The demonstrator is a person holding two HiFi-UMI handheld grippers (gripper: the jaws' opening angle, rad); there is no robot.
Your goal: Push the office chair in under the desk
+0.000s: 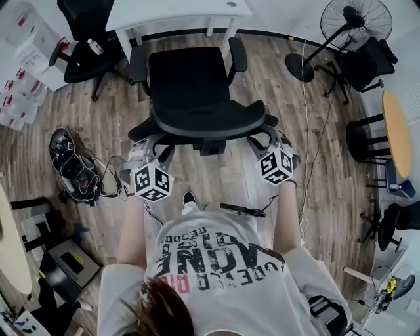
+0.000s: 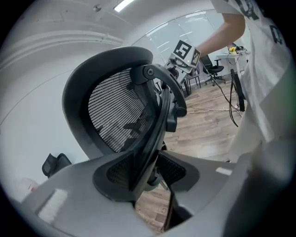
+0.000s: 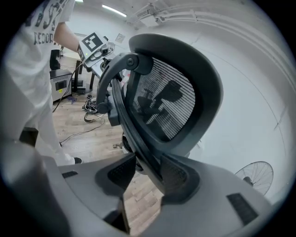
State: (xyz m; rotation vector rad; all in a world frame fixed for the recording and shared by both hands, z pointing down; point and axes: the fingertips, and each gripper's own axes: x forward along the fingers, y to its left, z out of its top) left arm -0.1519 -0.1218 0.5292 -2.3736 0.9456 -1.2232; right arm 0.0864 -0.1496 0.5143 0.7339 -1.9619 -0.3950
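The black office chair (image 1: 190,82) stands in front of me, its seat facing the white desk (image 1: 177,13) and only partly under it. Its mesh backrest (image 1: 205,121) is nearest me. My left gripper (image 1: 146,146) holds the backrest's left edge and my right gripper (image 1: 268,138) its right edge. In the left gripper view the backrest frame (image 2: 152,115) runs down between the jaws of the left gripper (image 2: 147,173), whose pads close on it. The right gripper view shows the same: the frame (image 3: 134,115) is clamped in the right gripper (image 3: 147,172).
A second black chair (image 1: 85,39) stands at the desk's left, with storage bins (image 1: 20,59) beyond it. A floor fan (image 1: 354,23) and another chair (image 1: 367,62) are at the upper right, a round wooden table (image 1: 397,134) at right. Cables and gear (image 1: 72,167) lie on the floor at left.
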